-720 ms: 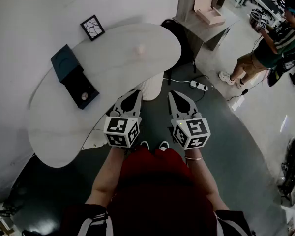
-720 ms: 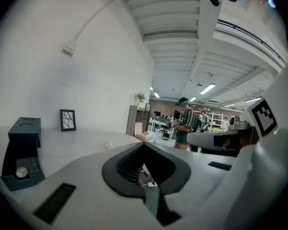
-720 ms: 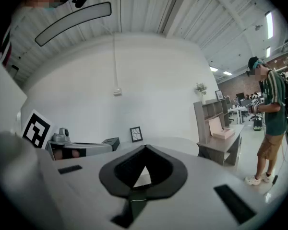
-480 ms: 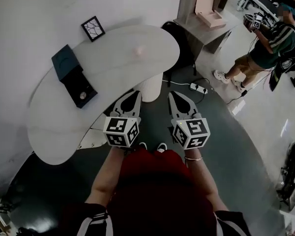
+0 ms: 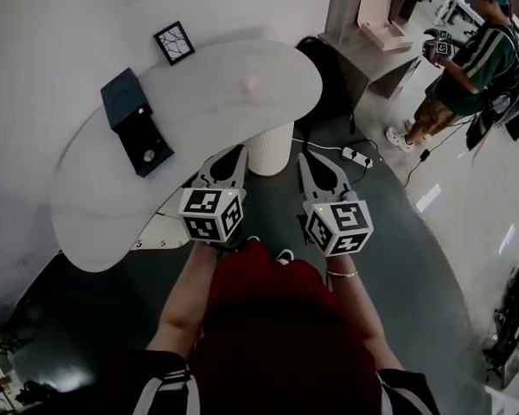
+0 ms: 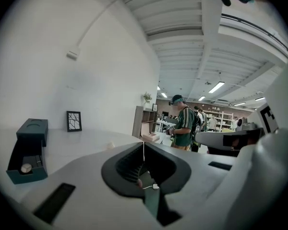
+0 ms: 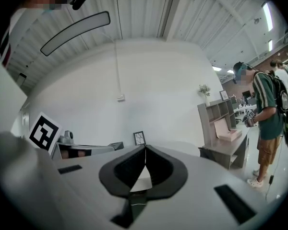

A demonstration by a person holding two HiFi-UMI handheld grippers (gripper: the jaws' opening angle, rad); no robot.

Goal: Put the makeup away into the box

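In the head view both forearms reach forward from the body at the bottom centre of the frame. The two tools are side by side and well apart from everything on the table. The left gripper point(image 5: 227, 164) points up the frame with its tip over the near edge of the white table point(image 5: 199, 111). The right gripper point(image 5: 316, 171) points the same way over the dark floor, just right of the table's ribbed white leg point(image 5: 268, 150). Both are close to level, tipped slightly down. In the left gripper view its jaws are pressed together with nothing between them, and the right gripper view shows the same for the right gripper point(image 7: 145, 150). The dark blue box point(image 5: 137, 124) stands open at the upper left of the head view, near the table's far edge. Its lid is raised, and a small round pale thing point(image 5: 147, 155) lies in the lower tray. In the left gripper view the box point(image 6: 29, 150) sits at the far left. The pink makeup piece point(image 5: 251, 83) lies alone on the bare tabletop in the upper centre, well right of the box and far from both grippers. A small framed picture point(image 5: 174, 42) leans on the wall behind the table. Another person point(image 5: 467, 59) stands at the upper right.
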